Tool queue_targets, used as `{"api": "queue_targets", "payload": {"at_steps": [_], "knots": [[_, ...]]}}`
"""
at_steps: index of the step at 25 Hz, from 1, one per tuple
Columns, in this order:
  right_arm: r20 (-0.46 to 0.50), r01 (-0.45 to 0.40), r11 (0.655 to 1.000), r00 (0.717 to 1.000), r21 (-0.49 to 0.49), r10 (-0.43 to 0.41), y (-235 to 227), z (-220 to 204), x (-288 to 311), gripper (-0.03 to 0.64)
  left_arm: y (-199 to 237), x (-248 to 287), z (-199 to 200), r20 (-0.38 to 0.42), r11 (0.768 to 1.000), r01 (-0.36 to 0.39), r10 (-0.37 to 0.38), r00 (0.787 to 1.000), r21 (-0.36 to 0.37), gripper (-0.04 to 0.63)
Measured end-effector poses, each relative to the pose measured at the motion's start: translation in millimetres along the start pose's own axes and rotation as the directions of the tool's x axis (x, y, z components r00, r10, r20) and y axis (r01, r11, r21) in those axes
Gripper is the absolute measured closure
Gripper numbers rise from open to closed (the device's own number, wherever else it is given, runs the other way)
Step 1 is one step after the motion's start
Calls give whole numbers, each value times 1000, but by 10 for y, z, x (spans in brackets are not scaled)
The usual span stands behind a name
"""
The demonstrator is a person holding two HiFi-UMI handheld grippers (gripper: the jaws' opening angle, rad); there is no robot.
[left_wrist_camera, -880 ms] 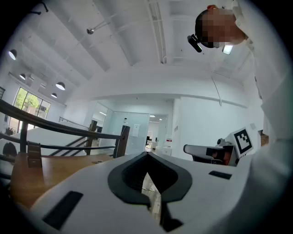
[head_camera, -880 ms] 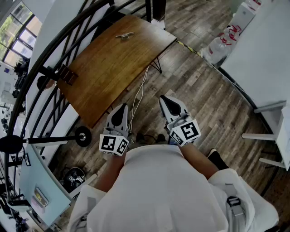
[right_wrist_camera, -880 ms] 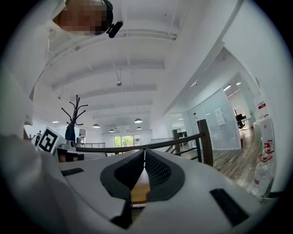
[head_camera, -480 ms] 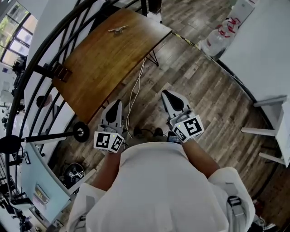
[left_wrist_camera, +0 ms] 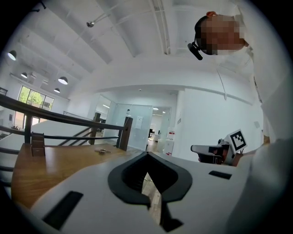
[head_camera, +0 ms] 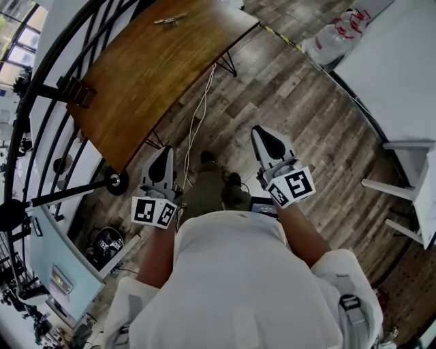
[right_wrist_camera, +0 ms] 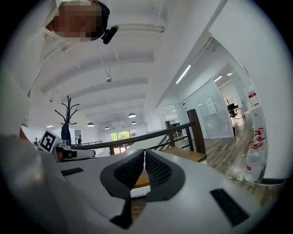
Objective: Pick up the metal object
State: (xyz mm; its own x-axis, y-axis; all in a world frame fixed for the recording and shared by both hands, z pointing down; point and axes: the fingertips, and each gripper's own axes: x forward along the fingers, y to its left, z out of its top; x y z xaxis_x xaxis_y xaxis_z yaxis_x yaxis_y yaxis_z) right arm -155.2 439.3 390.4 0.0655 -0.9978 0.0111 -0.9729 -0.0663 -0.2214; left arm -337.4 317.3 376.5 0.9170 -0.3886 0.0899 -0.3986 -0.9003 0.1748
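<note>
A grey-brown wood plank floor (head_camera: 306, 116) fills most of the head view. On it stands a long brown wooden desk (head_camera: 150, 75), running away toward the upper left, with a curved black metal railing (head_camera: 41, 88) along its far side. The corner of a white table (head_camera: 388, 75) shows at the right edge, well apart from the desk.

The person, in a white shirt (head_camera: 231, 286), stands on the floor off the near end of the desk and holds both tools close to the body, one on each side.

The left gripper (head_camera: 163, 151) points toward the near corner of the desk. In the left gripper view its dark fingers (left_wrist_camera: 126, 176) are pressed together at the tips with nothing between them. The right gripper (head_camera: 262, 133) points out over bare floor. In the right gripper view its textured dark fingers (right_wrist_camera: 158, 171) also meet at the tips and hold nothing.

A thin white cable (head_camera: 201, 129) hangs from the desk's edge and trails across the floor between desk and person.

The small silvery metal object (head_camera: 170, 19) lies on the desk top near its far end, well apart from both grippers; the left gripper view shows it (left_wrist_camera: 103, 151) lying flat on the wood in front of the railing.
</note>
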Motion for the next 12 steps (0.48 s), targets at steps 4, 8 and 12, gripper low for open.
{"api": "queue_targets", "payload": {"at_steps": [4,8,12], "knots": [[-42,-14,1000,999,-16,13,-72,-111,290,591,265,244,-179,-21,999,-6,5,1000,-52,586],[-75,-5,998,997,-58,1,-254,-81,555,591,486,615,-191,-15,996,10,-11,1000,-84,586],[-117,-2,998,993,-70,-6,-444,-63,984,591,785,957,-66,13,995,25,-24,1000,-99,586]]}}
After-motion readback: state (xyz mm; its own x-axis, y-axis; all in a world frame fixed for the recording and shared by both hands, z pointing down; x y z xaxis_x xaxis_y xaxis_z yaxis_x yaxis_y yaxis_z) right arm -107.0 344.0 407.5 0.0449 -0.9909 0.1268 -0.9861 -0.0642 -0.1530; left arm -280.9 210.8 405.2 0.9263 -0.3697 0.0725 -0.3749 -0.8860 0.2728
